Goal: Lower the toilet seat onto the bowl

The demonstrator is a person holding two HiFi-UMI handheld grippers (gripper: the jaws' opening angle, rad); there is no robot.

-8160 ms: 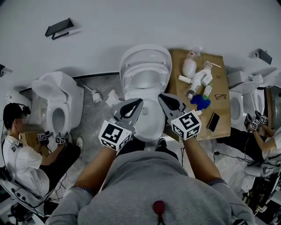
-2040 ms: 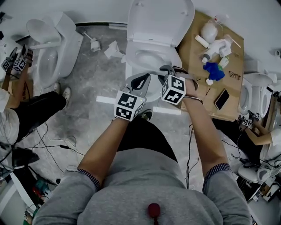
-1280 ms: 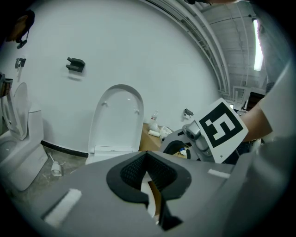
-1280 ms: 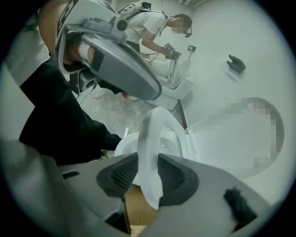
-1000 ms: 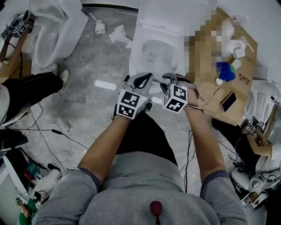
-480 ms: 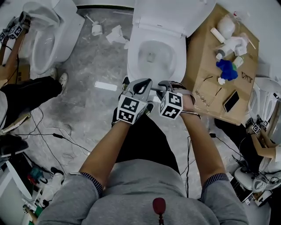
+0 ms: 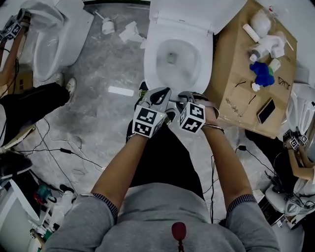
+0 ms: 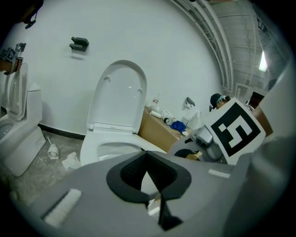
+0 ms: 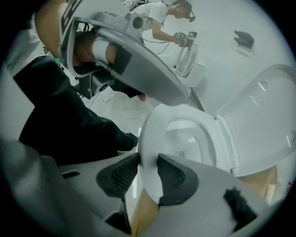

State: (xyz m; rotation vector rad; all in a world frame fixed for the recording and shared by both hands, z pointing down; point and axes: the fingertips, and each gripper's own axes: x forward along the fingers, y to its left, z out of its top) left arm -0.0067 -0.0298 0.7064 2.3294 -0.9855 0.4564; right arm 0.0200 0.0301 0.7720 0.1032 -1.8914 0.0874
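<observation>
The lid [image 7: 197, 10] stands up at the back of the toilet, and the bowl [image 7: 174, 61] is open below it. The toilet seat [image 9: 152, 134] lies low over the bowl, approx. flat; whether it rests fully on the rim I cannot tell. At the front edge of the bowl, the right gripper [image 9: 148, 159] has its jaws closing on the seat's front rim, w/ one pad on each face, and both seem to touch it. The left gripper [image 8: 147, 156] is just beside it, jaws closed, nothing between them. Risks, as I judge: the plastic is smooth and the hold is only at the very edge, so the pads may slip and the seat would drop and bang on the bowl. Also the jaw under the seat may get caught btw. seat and bowl rim, so the seat cannot sit flat until the jaws open and draw out to the front. A fast pull could lift the seat up again.
</observation>
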